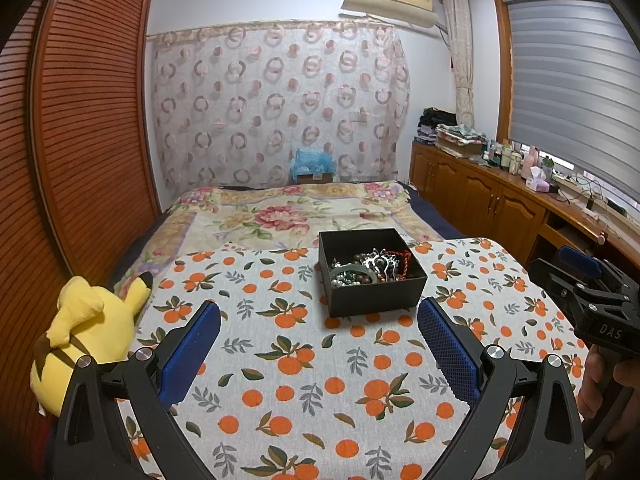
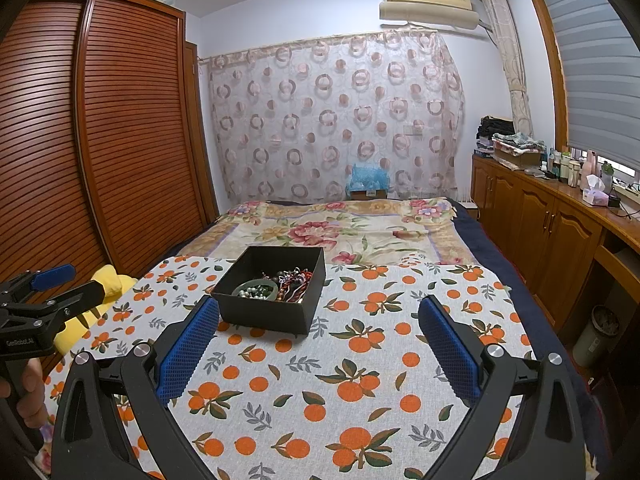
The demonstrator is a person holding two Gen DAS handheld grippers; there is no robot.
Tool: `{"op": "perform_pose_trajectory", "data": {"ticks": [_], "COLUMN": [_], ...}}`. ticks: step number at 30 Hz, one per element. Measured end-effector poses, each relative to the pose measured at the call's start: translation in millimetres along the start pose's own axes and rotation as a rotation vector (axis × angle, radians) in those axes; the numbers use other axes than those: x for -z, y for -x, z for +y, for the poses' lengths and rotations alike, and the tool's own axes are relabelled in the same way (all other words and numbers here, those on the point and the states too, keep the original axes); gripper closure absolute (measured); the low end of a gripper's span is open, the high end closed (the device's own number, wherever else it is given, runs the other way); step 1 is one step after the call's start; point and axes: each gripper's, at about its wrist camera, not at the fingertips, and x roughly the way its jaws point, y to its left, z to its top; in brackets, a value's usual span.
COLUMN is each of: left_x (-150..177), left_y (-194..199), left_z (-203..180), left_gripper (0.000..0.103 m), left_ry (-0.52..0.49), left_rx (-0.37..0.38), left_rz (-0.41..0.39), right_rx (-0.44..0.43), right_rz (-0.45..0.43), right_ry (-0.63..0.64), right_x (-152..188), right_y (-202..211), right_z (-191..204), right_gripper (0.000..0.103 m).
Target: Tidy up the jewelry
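The black box (image 1: 372,276) sits on the orange-print cloth (image 1: 304,364) covering the table, at its far end near the bed (image 1: 280,212), with the jewelry (image 1: 366,268) heaped tangled inside it: beads, a pale green bangle, red cord and silvery pieces. From the left gripper (image 1: 320,344) the box lies ahead and slightly right of the centreline; from the right gripper (image 2: 318,344) it lies ahead and to the left, its near corner just beyond the left blue pad (image 2: 188,350). Both pairs of jaws are spread wide and hold nothing. Neither gripper looks clearly nearer, so either could reach in. The pile's long axis runs roughly across the box, so a descent from above seems needed. A yellow plush toy (image 1: 88,332) lies at the cloth's left edge.
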Motion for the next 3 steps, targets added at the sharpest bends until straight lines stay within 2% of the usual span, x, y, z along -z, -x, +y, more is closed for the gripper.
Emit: {"op": "perform_pose_trajectory", "data": {"ticks": [3], "left_x": [0.0], "left_y": [-0.1], "left_z": [-0.2], "left_gripper": [0.008], "left_ry": [0.000], "left_rx": [-0.001], "left_rz": [-0.001], "right_rx": [-0.001], "right_rz": [0.000], "right_ry": [0.000], "right_x": [-0.1], "right_y": [0.0], "right_z": [-0.2], "right_gripper": [0.003]}}
